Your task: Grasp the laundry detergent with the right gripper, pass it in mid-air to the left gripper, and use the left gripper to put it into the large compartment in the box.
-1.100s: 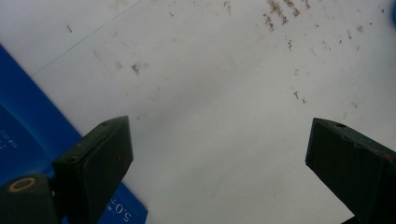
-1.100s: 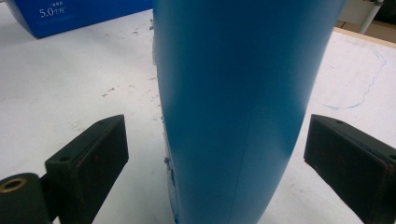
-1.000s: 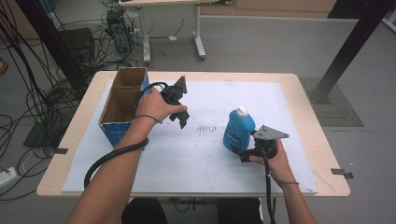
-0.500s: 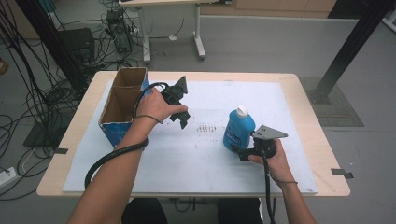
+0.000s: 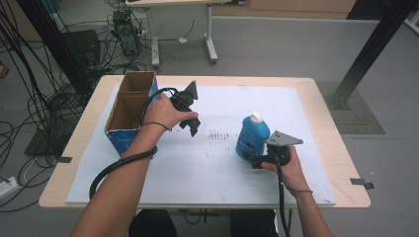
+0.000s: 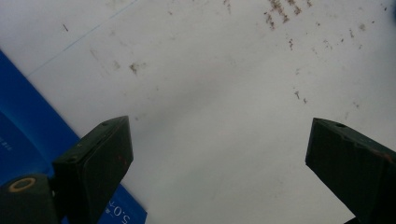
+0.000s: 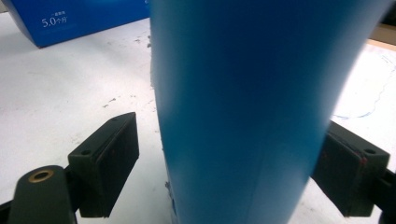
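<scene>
Likely that blue bottle [image 5: 252,137], standing right of centre on the white mat [image 5: 207,168], is heavy and slick (plastic), so clamp its flat lower sides squarely with your right gripper [image 5: 253,161], whose jaws, just closing, straddle it, left pad not yet touching.

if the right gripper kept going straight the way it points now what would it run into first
The blue bottle. It already stands between the jaws of the right gripper, which have just been closing on it; a gap still shows at the left pad, the other side is unclear. The bottle's body would likely meet the gripper almost at once.
</scene>
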`<control>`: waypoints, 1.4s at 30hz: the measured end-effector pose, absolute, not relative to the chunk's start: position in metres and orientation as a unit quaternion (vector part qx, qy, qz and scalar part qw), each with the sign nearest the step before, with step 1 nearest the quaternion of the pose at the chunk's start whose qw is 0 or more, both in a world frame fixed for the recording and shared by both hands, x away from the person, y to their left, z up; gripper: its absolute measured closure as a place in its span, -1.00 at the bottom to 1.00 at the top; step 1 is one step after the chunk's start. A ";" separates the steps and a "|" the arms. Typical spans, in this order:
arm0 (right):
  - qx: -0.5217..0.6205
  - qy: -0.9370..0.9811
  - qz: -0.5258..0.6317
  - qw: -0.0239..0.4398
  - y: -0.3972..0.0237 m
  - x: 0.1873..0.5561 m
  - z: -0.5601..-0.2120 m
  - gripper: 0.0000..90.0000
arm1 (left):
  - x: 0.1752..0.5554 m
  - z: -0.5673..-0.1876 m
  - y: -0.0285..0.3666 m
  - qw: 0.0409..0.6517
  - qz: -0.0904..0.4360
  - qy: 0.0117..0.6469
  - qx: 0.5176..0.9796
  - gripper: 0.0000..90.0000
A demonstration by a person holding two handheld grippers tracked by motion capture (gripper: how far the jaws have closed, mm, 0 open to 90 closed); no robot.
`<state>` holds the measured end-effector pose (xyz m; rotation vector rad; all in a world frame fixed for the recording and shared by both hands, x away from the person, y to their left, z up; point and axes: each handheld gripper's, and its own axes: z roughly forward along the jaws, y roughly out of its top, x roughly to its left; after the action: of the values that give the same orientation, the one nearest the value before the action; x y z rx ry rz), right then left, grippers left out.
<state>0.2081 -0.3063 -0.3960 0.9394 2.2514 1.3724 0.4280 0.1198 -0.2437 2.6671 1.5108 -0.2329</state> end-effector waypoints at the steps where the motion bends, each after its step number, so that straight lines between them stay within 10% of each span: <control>1: 0.331 0.793 0.483 0.170 -0.306 0.208 -0.396 -0.67 | 0.428 -0.244 0.120 0.034 -0.076 0.491 0.867 -0.82; 42: 0.336 0.782 0.497 0.169 -0.304 0.212 -0.403 -0.14 | 0.426 -0.246 0.118 0.031 -0.078 0.491 0.867 -0.82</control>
<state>0.2118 -0.3035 -0.4035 0.9543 2.2245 1.4122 0.4258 0.1179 -0.2464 2.6705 1.5140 -0.2394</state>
